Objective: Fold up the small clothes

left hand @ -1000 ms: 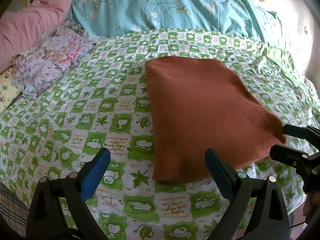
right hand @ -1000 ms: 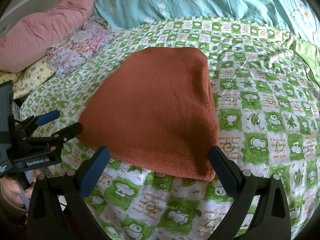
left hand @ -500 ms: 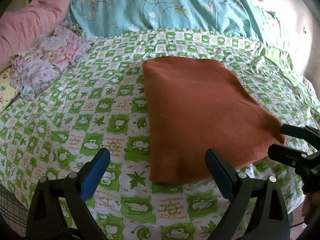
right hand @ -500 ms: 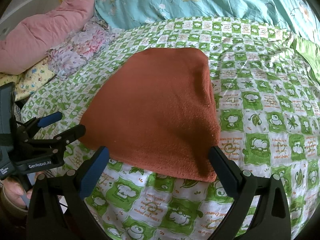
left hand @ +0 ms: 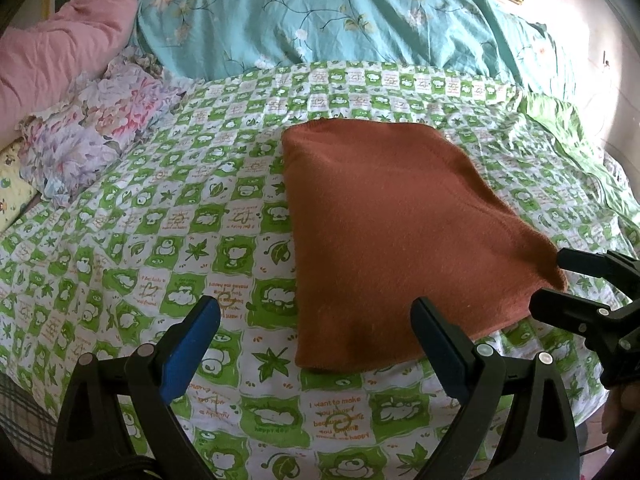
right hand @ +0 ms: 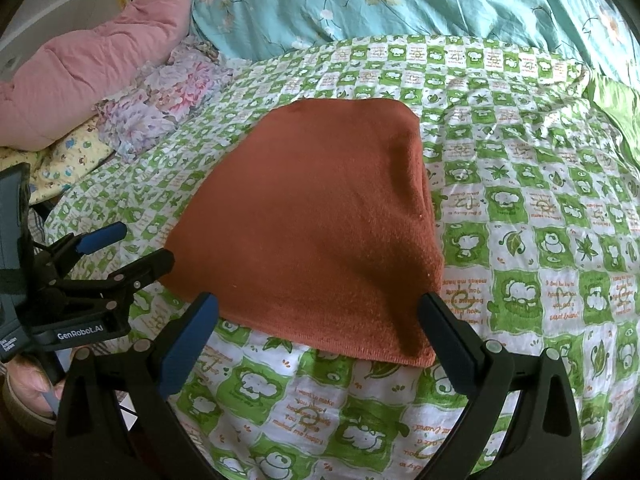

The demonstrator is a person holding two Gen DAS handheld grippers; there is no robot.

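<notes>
1. Far off to the left gripper's upper left, a pink quilt (left hand: 60, 48) lies bunched, with a crumpled floral cloth (left hand: 92, 136) just below it and nearer the gripper.
2. The left gripper (left hand: 316, 328) hangs above the green-and-white checked bedspread (left hand: 168, 240), jaws spread wide and holding nothing; its blue-padded fingers (left hand: 192, 344) are clear of the fabric.
3. Ahead of the left gripper and to its right, the rust-orange folded cloth (left hand: 392, 232) lies flat on the bedspread; its near left corner sits between the two fingers as seen from the left wrist, lower down and apart from them.
4. Beyond the cloth, a teal floral cover (left hand: 340, 16) runs across the far side of the bed.
5. The right gripper (right hand: 320, 324) is also spread wide and empty. From its own camera, the folded cloth (right hand: 320, 216) lies straight ahead, its near hem spanning the gap between the fingers, with the thick folded edge toward the right finger (right hand: 444, 340).
6. Seen from the left wrist, the right gripper's black tips (left hand: 568, 280) sit just beside the cloth's near right corner; whether they touch it cannot be told.
</notes>
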